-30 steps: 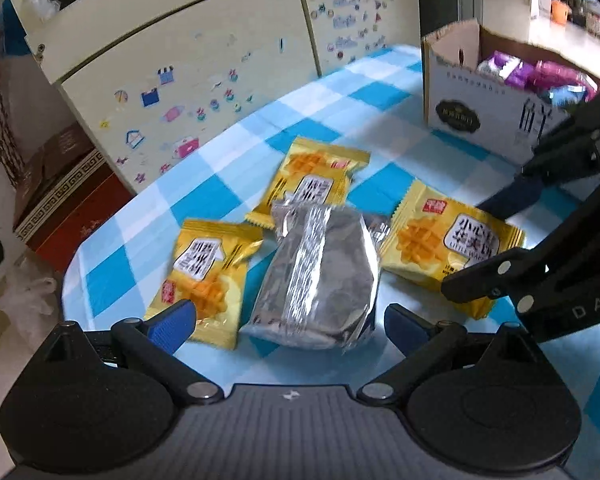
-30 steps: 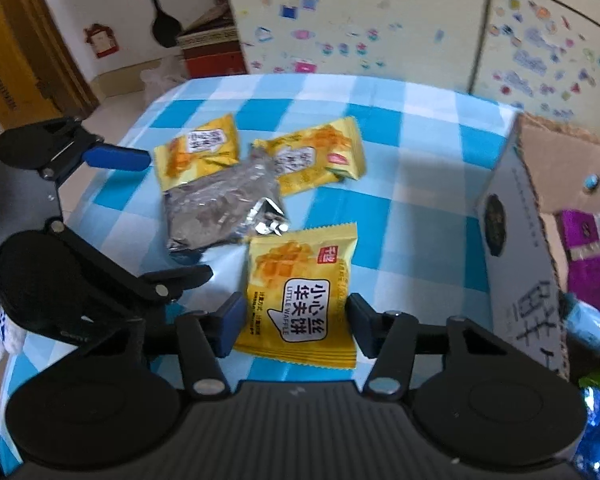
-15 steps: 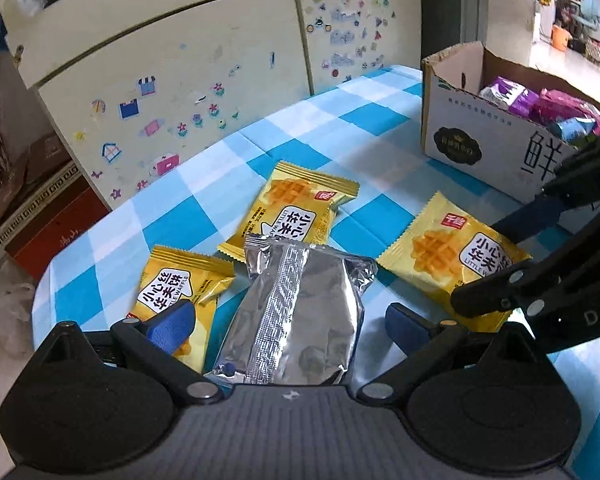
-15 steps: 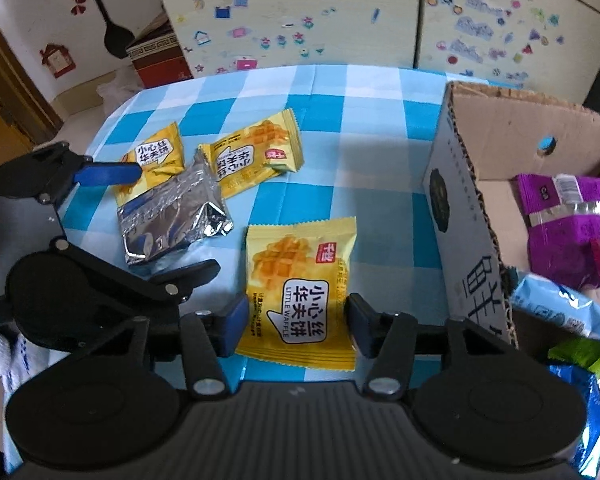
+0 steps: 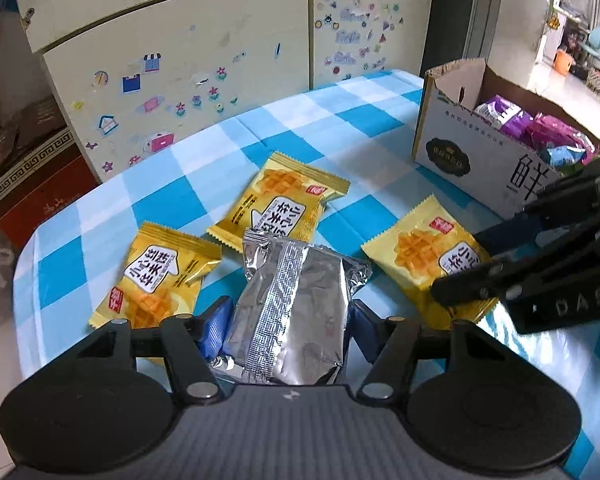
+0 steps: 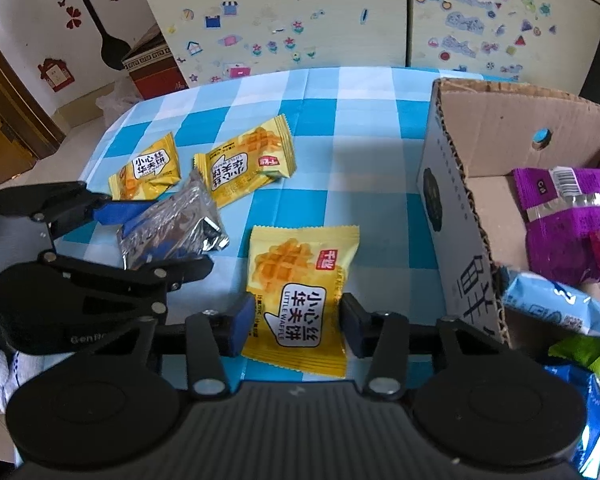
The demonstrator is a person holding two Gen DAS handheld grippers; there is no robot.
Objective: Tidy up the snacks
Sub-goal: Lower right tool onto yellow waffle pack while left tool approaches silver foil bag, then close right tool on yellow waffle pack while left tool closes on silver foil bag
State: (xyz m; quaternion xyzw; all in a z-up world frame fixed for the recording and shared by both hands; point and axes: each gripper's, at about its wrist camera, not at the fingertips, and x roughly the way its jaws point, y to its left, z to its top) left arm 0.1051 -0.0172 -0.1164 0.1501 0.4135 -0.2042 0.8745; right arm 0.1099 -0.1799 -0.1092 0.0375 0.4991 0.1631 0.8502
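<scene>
A silver foil packet (image 5: 296, 300) lies on the blue-checked tablecloth (image 5: 332, 136). My left gripper (image 5: 290, 330) is closing, and its blue pads press on the packet's two sides. In the right wrist view the left gripper (image 6: 148, 232) clamps the silver packet (image 6: 172, 220). A yellow waffle packet (image 6: 296, 280) lies flat between the pads of my right gripper (image 6: 296, 326). Those jaws are closing too, and the pads meet its long edges. The left wrist view shows the right gripper (image 5: 460, 266) around that yellow packet (image 5: 420, 252).
Two more yellow waffle packets (image 5: 160, 276) (image 5: 280, 200) lie just beyond the silver one. An open cardboard box (image 6: 452, 208) with several purple, blue and green snack bags stands on the right. Cream cupboard doors with stickers (image 5: 220, 60) rise behind the table.
The left jaws, wide apart before, have closed in on the silver packet. The right jaws have narrowed onto the yellow packet. Both hands rolled slightly and stayed in place.
</scene>
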